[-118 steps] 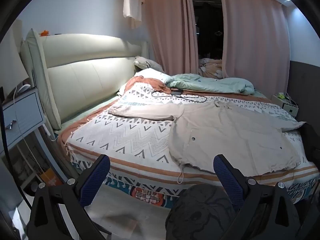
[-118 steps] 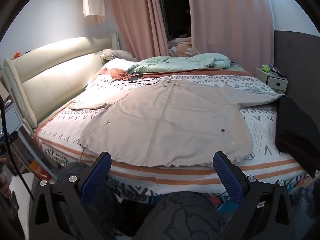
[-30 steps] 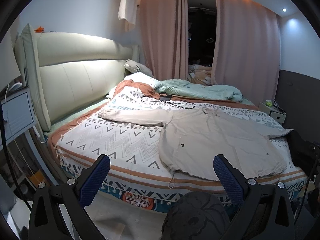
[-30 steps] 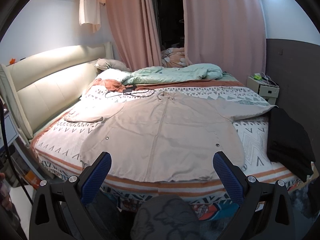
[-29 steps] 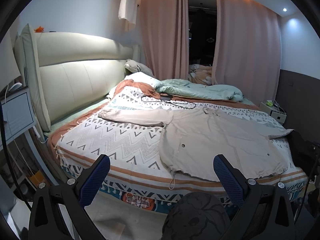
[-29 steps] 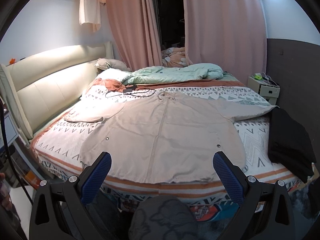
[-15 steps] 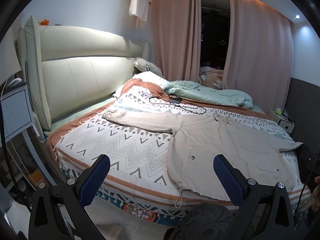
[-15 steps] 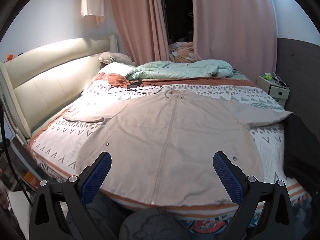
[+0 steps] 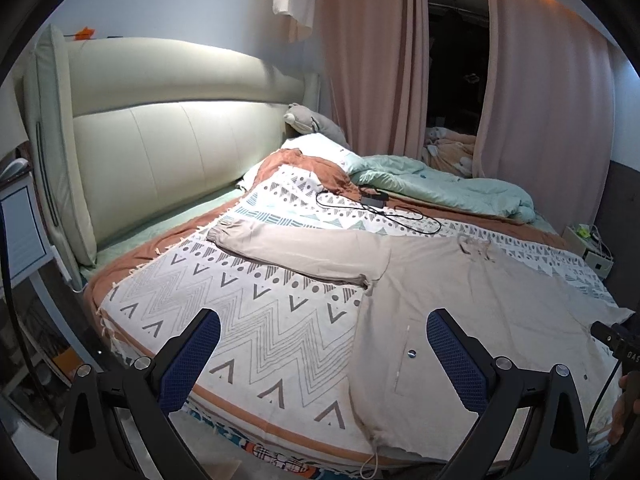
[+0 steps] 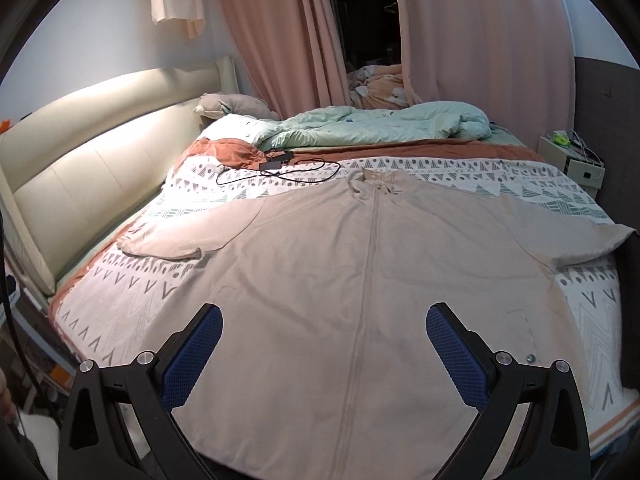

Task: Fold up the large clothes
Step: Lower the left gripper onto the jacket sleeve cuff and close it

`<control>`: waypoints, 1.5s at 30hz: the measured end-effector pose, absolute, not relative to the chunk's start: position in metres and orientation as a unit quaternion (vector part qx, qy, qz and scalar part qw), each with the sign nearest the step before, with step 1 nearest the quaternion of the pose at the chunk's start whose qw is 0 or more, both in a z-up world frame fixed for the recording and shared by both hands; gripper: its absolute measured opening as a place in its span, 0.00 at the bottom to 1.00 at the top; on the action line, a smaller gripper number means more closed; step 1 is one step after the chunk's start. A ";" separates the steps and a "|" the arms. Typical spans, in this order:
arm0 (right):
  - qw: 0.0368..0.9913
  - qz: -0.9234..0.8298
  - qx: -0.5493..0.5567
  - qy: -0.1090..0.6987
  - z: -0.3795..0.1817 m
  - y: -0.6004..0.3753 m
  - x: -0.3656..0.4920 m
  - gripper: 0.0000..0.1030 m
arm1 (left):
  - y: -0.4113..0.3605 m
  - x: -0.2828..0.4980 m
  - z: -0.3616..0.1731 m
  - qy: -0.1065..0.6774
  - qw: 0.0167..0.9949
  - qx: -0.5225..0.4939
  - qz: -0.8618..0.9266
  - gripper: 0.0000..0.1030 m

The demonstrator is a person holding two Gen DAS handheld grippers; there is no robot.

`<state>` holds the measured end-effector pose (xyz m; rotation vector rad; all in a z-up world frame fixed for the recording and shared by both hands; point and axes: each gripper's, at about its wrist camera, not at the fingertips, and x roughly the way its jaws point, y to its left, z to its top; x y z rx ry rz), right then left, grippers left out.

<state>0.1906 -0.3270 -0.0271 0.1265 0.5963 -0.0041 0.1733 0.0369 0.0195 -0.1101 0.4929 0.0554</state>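
A large beige zip jacket lies flat and face up on the patterned bedspread, sleeves spread to both sides. In the left wrist view the jacket fills the right half, its left sleeve stretched toward the headboard. My left gripper is open above the bedspread near the jacket's lower left corner, holding nothing. My right gripper is open over the jacket's lower front, straddling the zip, with nothing between its fingers.
A black charger and cable lie beyond the collar. A green duvet is bunched at the far side. Padded headboard on the left, nightstand and dark cloth on the right, pink curtains behind.
Both grippers have moved forward toward the bed and over it. The right one now hangs above the jacket's lower front; the left has swung closer to the left sleeve side. The jacket has not moved.
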 end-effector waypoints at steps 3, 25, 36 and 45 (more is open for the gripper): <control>0.954 0.004 0.079 0.290 -0.028 -0.326 0.217 0.99 | 0.041 0.200 0.015 0.254 0.965 -0.052 0.035 1.00; 0.932 0.034 0.142 0.333 -0.046 -0.265 0.418 0.98 | 0.128 0.390 -0.032 0.320 0.940 -0.086 0.085 0.90; 0.914 -0.002 0.145 0.378 -0.115 -0.272 0.448 0.93 | 0.191 0.475 -0.077 0.356 0.916 -0.142 0.121 0.73; 0.893 -0.044 0.152 0.421 -0.151 -0.292 0.456 0.92 | 0.216 0.541 -0.128 0.391 0.889 -0.187 0.148 0.62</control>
